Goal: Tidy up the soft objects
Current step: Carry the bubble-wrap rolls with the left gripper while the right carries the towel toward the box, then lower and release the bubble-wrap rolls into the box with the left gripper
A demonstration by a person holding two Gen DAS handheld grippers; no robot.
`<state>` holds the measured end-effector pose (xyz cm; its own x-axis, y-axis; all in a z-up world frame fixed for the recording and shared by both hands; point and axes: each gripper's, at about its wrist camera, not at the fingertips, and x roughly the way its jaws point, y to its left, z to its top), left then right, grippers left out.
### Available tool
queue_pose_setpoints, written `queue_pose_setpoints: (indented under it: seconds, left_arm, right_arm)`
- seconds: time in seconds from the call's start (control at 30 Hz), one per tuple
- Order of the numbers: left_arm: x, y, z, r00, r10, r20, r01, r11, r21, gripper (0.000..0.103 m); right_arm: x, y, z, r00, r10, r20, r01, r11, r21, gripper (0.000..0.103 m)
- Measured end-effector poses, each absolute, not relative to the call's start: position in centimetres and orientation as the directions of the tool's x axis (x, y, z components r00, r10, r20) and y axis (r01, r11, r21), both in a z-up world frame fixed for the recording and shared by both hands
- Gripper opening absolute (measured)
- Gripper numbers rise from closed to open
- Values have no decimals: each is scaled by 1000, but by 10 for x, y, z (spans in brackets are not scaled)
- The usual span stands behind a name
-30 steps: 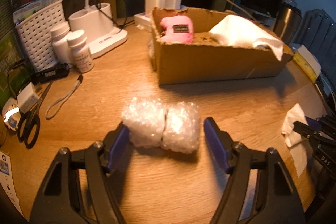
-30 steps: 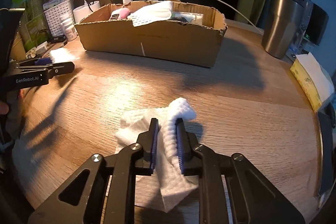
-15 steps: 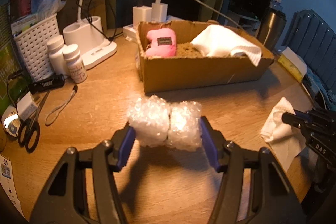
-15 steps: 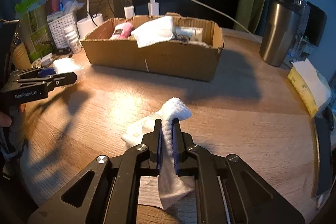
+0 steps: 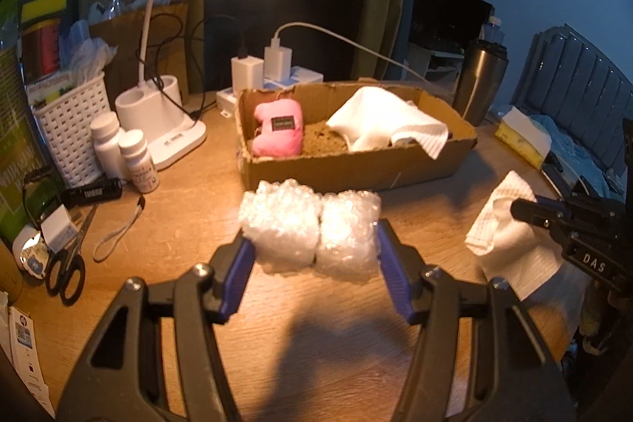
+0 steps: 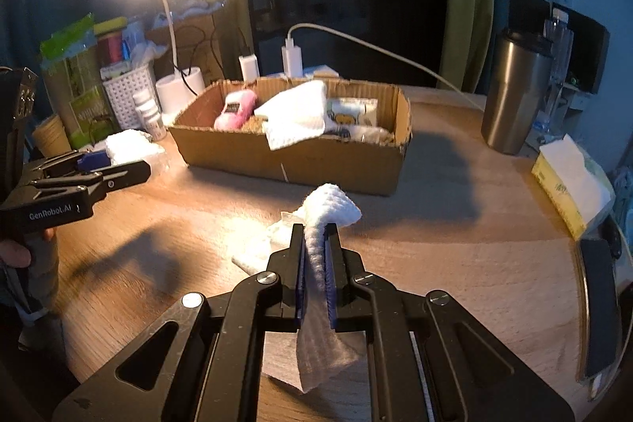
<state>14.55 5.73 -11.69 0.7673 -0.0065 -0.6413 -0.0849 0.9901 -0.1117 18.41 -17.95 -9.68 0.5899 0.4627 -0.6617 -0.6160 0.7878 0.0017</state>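
Observation:
My left gripper (image 5: 310,244) is shut on a roll of bubble wrap (image 5: 308,230) and holds it above the wooden table, in front of the cardboard box (image 5: 356,167). The box holds a pink plush toy (image 5: 278,128) and a white cloth (image 5: 385,119). My right gripper (image 6: 315,240) is shut on a white paper towel (image 6: 330,206) and lifts it off the table; the towel hangs down behind the fingers. The box also shows in the right wrist view (image 6: 292,157), and the left gripper with its bubble wrap (image 6: 126,145) at the left.
A lamp base (image 5: 158,121), two pill bottles (image 5: 122,149), a white basket (image 5: 71,133), a flashlight and scissors (image 5: 65,263) crowd the left. A steel tumbler (image 6: 514,93) and a tissue box (image 6: 569,184) stand at the right. Chargers stand behind the box.
My left gripper closed on the bubble wrap and lifted it. My right gripper closed on the paper towel and raised it off the table.

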Motion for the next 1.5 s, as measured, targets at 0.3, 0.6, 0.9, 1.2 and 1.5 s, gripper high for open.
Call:
queue_pose_setpoints:
  seconds: [0.3, 0.6, 0.9, 1.2, 1.5]
  left_arm:
    - [140, 49, -98, 807, 14, -591, -81, 993, -87, 60]
    - [139, 40, -77, 844, 12, -536, -60, 996, -73, 60]
    - [141, 23, -59, 869, 0, -495, -35, 997, -62, 60]
    - [146, 14, -40, 892, 9, -452, -37, 998, -53, 60]
    - [154, 11, -23, 915, 11, -403, -36, 998, -55, 60]
  right_arm:
    - [184, -181, -75, 621, 488, -613, -621, 784, -5, 10]
    - [185, -189, -51, 675, 505, -538, -595, 804, 7, 10]
    - [184, -189, -27, 699, 534, -476, -606, 796, 4, 10]
    - [187, -186, -2, 712, 569, -412, -620, 784, 10, 10]
    - [196, -183, 14, 727, 577, -372, -620, 784, 6, 10]
